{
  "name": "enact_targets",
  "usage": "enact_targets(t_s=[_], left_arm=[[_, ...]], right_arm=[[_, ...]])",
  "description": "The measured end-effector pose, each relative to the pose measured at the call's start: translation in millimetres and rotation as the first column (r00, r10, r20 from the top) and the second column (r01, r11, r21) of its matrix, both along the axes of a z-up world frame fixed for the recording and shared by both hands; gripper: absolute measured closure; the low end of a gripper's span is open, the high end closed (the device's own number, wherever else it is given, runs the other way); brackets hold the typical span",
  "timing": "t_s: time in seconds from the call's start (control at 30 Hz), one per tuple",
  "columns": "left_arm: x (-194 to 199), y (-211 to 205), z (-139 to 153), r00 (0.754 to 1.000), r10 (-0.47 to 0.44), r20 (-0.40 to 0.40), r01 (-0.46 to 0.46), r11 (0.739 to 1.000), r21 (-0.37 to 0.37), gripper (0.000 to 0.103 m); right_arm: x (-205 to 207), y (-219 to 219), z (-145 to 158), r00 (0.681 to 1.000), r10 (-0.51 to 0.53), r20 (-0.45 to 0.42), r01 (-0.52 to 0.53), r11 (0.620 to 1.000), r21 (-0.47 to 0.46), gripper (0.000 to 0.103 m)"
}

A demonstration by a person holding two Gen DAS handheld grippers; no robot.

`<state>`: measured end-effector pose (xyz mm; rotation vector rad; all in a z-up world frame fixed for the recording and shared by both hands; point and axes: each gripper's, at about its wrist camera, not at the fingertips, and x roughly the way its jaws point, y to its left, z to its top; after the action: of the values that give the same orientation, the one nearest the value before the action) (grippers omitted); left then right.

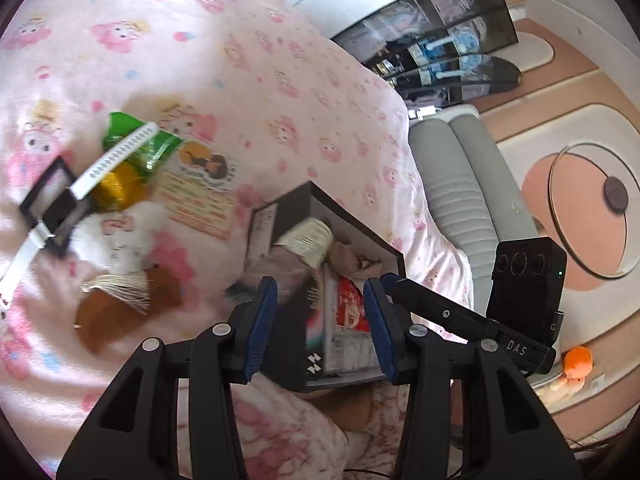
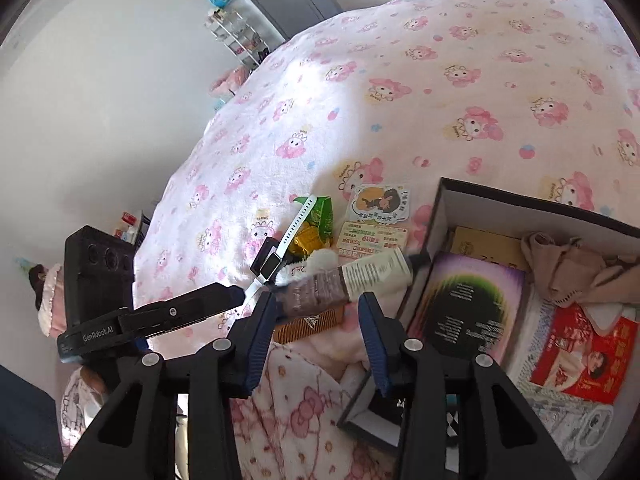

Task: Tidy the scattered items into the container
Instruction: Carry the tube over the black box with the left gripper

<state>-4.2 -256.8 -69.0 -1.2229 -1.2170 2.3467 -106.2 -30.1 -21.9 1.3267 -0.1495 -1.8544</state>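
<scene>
A black box [image 2: 520,204] lies open on the pink bedspread, holding a book [image 2: 468,308], a red packet [image 2: 584,360] and a beige cloth [image 2: 568,272]. My right gripper [image 2: 317,300] is shut on the dark end of a cream tube [image 2: 376,272]; the tube's cap reaches the box's left wall. The left wrist view shows the tube [image 1: 310,240] blurred above the box [image 1: 360,228]. My left gripper [image 1: 320,286] is open and empty beside it. On the bed left of the box lie a white watch [image 2: 296,220], a green packet [image 2: 320,216], stickers [image 2: 380,200], a white plush [image 2: 320,260] and a comb [image 2: 308,324].
The bed's edge drops off at the left of the right wrist view, with a white wall and a wire shelf [image 2: 236,32] beyond. A grey padded headboard [image 1: 460,184] borders the bed past the box. A person's patterned sleeve [image 2: 304,412] is under the grippers.
</scene>
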Motion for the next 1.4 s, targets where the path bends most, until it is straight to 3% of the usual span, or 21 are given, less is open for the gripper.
enact_targets(t_s=[0.07,0.13,0.23,0.37,0.47,0.6,0.73,0.87,1.03,1.13,1.2,1.23,1.4], left_arm=[[-17,27,2,0.999,-0.026,0.031,0.028,0.997,-0.066,0.058],[-27,43,1,0.998,-0.036,0.041,0.039,0.997,-0.067,0.058],[-30,50,5,0.999,0.015,0.048,-0.009,0.991,-0.134,0.058],[-28,32,-5,0.987,0.123,0.101,-0.099,0.973,-0.209,0.058],[-42,23,-20,0.976,0.12,0.184,-0.064,0.957,-0.283,0.058],[-76,17,-45,0.955,0.032,0.294,0.026,0.981,-0.194,0.055],[-102,12,-80,0.891,0.137,0.433,-0.07,0.983,-0.168,0.057],[-130,17,-124,0.834,0.128,0.537,-0.06,0.988,-0.142,0.057],[-144,22,-155,0.806,0.098,0.583,-0.047,0.994,-0.103,0.06],[-146,21,-173,0.778,0.08,0.623,-0.061,0.997,-0.052,0.066],[-146,22,-171,0.786,0.07,0.615,-0.048,0.997,-0.052,0.073],[-145,25,-164,0.801,0.067,0.594,-0.039,0.997,-0.059,0.076],[-123,32,-95,0.913,0.139,0.383,-0.064,0.977,-0.201,0.081]], right_arm=[[-2,26,3,0.999,-0.037,-0.016,0.037,0.999,0.008,0.064],[-7,50,-2,0.995,-0.097,0.001,0.096,0.995,0.021,0.064],[-9,78,-12,0.991,-0.126,0.045,0.126,0.992,0.0,0.064],[-8,83,-21,0.992,-0.118,0.037,0.117,0.993,0.024,0.064],[-10,71,-28,0.993,-0.102,0.055,0.101,0.995,0.021,0.064],[-16,50,-36,0.995,-0.089,0.049,0.086,0.995,0.058,0.064],[-35,27,-42,0.994,-0.105,0.033,0.101,0.99,0.095,0.064],[-50,15,-50,0.991,-0.135,-0.013,0.135,0.978,0.16,0.064],[-59,18,-69,0.991,-0.133,0.029,0.126,0.976,0.176,0.064],[-64,25,-75,0.987,-0.151,0.047,0.141,0.974,0.175,0.064],[-66,27,-77,0.986,-0.155,0.057,0.143,0.975,0.17,0.064],[-65,26,-77,0.986,-0.153,0.06,0.141,0.976,0.168,0.064],[-52,33,-69,0.989,-0.127,0.077,0.117,0.985,0.125,0.064]])
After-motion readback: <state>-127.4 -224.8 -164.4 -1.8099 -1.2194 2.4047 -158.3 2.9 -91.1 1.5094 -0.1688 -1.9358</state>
